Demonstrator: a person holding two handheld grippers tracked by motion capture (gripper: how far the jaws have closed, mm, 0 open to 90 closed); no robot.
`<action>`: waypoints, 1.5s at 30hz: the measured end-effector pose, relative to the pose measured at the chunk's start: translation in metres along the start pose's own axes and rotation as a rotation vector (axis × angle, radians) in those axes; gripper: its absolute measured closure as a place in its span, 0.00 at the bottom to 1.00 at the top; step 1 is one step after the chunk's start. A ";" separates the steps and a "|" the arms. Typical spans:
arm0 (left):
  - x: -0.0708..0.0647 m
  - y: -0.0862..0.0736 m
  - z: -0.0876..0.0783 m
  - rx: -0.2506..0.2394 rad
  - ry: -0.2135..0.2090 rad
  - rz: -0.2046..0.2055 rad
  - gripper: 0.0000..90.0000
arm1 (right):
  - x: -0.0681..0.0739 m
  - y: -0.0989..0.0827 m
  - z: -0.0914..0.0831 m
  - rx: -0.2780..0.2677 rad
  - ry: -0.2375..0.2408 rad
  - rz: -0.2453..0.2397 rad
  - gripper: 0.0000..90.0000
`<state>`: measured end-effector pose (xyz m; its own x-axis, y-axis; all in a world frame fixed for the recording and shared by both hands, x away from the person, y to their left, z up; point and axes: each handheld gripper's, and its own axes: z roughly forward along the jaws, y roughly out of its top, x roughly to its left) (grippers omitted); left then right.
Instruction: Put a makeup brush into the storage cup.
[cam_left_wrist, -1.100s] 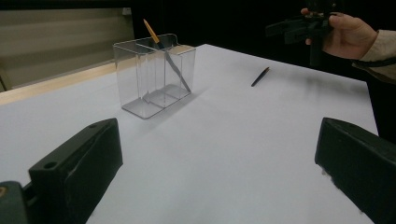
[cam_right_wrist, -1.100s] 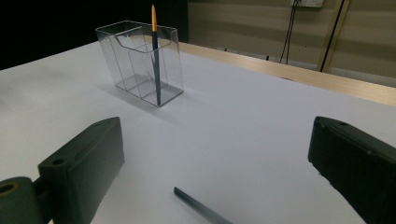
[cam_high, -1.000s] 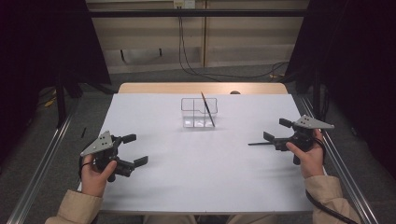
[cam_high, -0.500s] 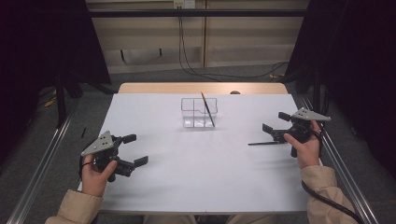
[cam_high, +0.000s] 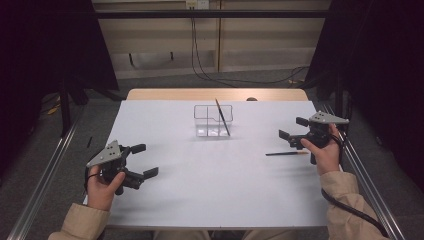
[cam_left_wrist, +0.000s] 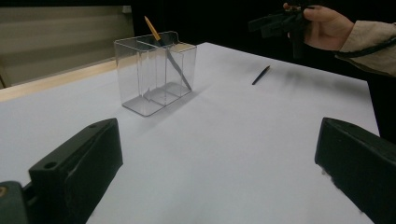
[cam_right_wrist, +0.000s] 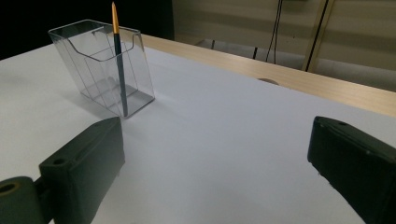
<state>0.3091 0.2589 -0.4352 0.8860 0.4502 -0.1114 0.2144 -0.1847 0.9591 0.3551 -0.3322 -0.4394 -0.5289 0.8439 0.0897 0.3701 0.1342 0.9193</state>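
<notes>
High view – right gripper (cam_high: 295, 129) raised, jaws apart

**Materials and surface finish**

The holder (cam_high: 213, 120) is clear, glossy plastic with smooth walls. The table (cam_high: 210, 175) carries a matt white, smooth top; its far edge (cam_high: 215, 94) shows pale wood grain. Both gripper jaws are matt black plastic, slightly rough. The sleeve (cam_high: 345, 187) is beige woven cloth. The pen (cam_high: 287, 153) looks dark and matt.

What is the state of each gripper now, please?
Left gripper: open, holding nothing, above the table.
Right gripper: open, holding nothing; the pencil lies on the table near it.
</notes>
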 end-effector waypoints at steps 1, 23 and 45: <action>0.000 0.000 0.000 -0.001 0.000 0.001 0.01 | 0.000 0.001 0.001 0.006 0.004 -0.006 0.04; 0.000 0.000 0.001 0.003 -0.004 -0.004 0.01 | -0.009 0.006 0.007 0.335 0.046 -0.042 0.07; 0.000 -0.001 0.002 0.011 -0.012 -0.011 0.01 | -0.010 0.013 0.017 0.616 0.131 -0.151 0.09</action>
<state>0.3094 0.2571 -0.4371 0.8882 0.4420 -0.1252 0.2287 -0.1892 0.9549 0.3781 -0.3306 -0.4352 -0.6838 0.7273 0.0589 0.6344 0.5526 0.5405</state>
